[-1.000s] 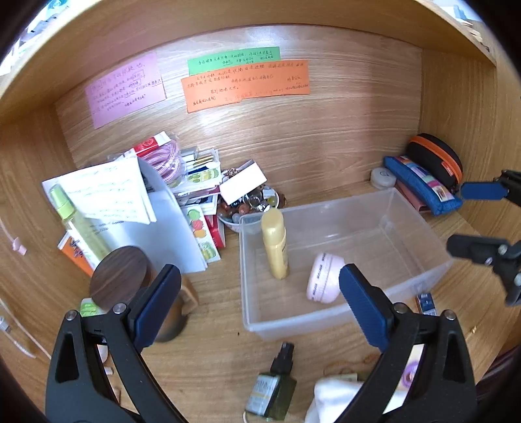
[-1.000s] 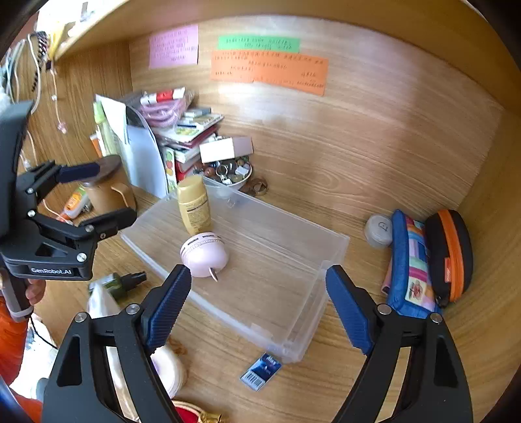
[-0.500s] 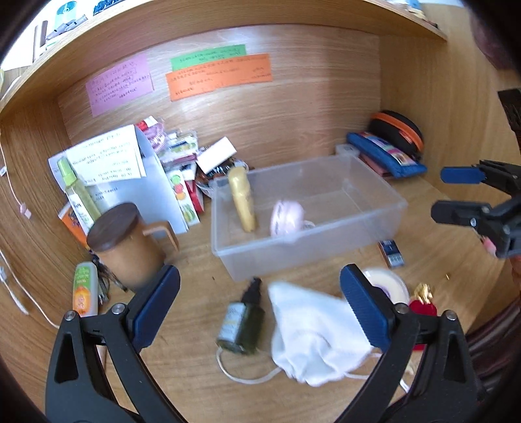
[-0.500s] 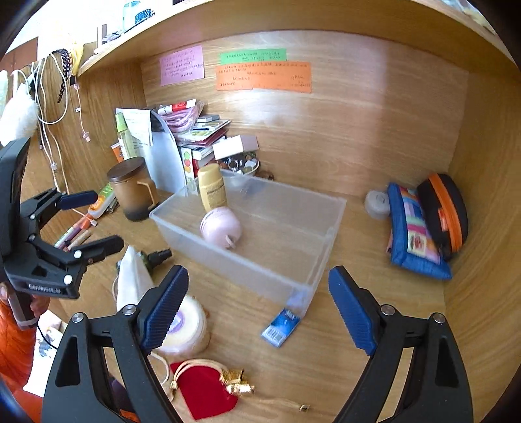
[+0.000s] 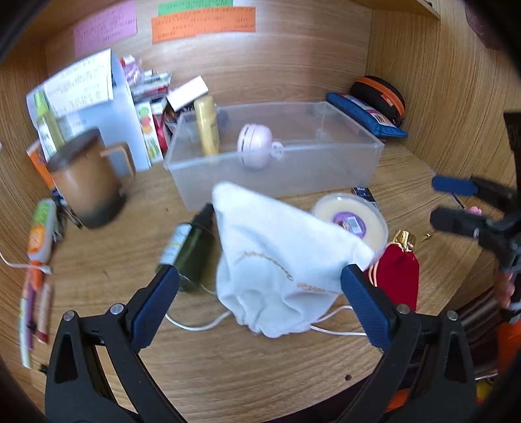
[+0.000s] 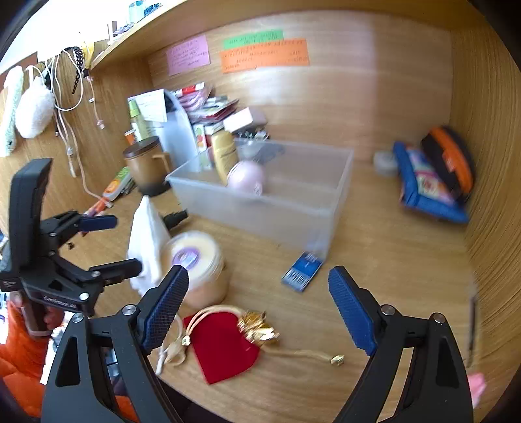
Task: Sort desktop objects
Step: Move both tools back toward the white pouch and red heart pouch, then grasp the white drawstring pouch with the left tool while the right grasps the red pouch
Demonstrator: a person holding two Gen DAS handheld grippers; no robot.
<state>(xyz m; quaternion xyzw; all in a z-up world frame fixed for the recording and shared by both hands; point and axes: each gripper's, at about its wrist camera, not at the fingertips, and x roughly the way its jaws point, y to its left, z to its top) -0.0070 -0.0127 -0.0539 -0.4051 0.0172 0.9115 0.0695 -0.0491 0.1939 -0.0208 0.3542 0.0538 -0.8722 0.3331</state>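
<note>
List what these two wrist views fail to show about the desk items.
- Notes on the back wall: writing too small and blurred in both views.
- Dark green bottle: partly covered by the white pouch in the left wrist view; label unreadable.
- Blue packet: print blurred in the right wrist view.
- Clutter behind the clear bin: blurred and overlapping.

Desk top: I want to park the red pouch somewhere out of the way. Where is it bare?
Bare wood lies right of the clear bin, between it and the blue pencil case, and along the front edge right of the red pouch. The bin's right half is free too. Left of the bin is crowded: mug, white cloth bag, round tub, green bottle.
</note>
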